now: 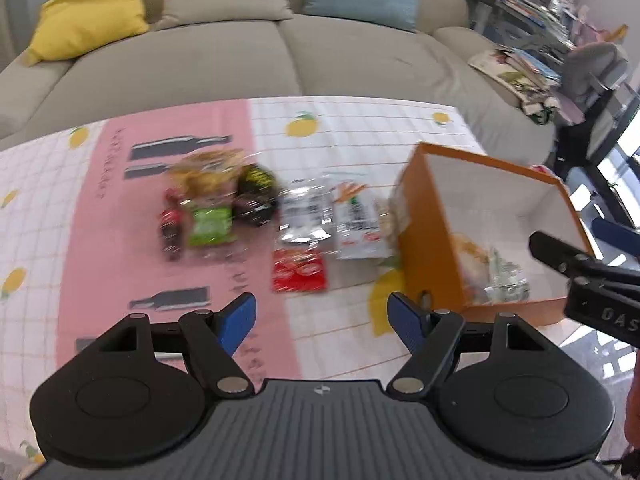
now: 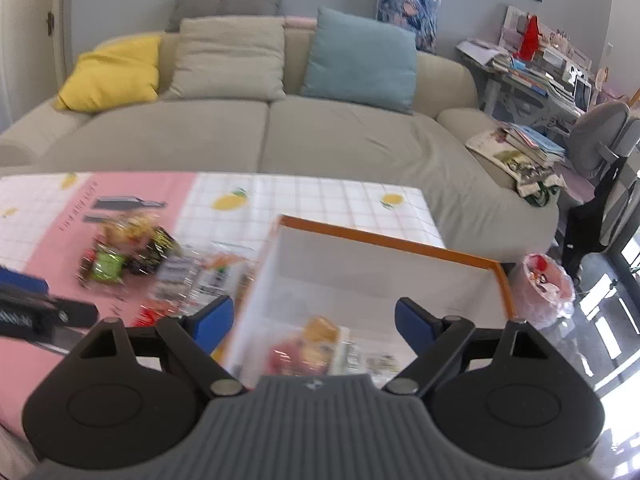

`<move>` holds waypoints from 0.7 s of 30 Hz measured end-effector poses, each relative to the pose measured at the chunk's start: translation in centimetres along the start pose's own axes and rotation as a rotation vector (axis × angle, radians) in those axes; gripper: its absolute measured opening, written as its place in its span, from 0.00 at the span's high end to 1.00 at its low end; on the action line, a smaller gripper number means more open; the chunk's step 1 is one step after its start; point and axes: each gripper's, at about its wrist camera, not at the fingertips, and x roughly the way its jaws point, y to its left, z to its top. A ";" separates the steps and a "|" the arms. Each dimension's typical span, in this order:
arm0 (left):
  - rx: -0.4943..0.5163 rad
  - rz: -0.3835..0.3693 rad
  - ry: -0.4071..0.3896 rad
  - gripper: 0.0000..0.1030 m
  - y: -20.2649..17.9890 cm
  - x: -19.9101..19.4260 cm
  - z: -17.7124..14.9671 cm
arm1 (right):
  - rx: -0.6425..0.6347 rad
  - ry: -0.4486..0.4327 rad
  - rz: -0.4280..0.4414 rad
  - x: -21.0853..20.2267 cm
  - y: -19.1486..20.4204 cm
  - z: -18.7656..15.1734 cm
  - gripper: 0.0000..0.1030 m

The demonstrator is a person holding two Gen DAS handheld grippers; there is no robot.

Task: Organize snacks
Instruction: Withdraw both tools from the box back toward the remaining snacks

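Observation:
Several snack packets lie on the table: a green packet [image 1: 210, 226], a black packet [image 1: 256, 194], silver packets [image 1: 306, 216] and a red packet [image 1: 299, 271]. An orange box [image 1: 432, 240] with a white inside stands to their right and holds a few snacks [image 1: 480, 264]. My left gripper [image 1: 323, 322] is open and empty, above the table in front of the red packet. My right gripper [image 2: 314, 326] is open and empty, above the box [image 2: 384, 280] with snacks [image 2: 316, 344] below it. The right gripper shows at the edge of the left wrist view [image 1: 580, 268]. Both views are blurred.
The table wears a pink and white cloth with lemon prints [image 1: 120, 240]. A beige sofa [image 2: 260, 136] with yellow, beige and blue cushions stands behind it. A cluttered desk, a grey chair [image 2: 600, 140] and a pink bin [image 2: 544, 288] are to the right.

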 end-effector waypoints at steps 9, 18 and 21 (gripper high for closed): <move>-0.079 0.029 -0.015 0.15 5.1 -0.3 -2.5 | 0.004 -0.105 0.042 -1.0 7.4 -1.0 0.13; -0.144 0.012 -0.016 0.15 8.8 1.9 -2.9 | -0.082 -0.077 0.098 2.5 12.0 -1.2 0.14; -0.157 0.005 -0.026 0.15 9.7 2.8 -2.5 | -0.085 -0.061 0.107 4.3 12.6 -1.0 0.22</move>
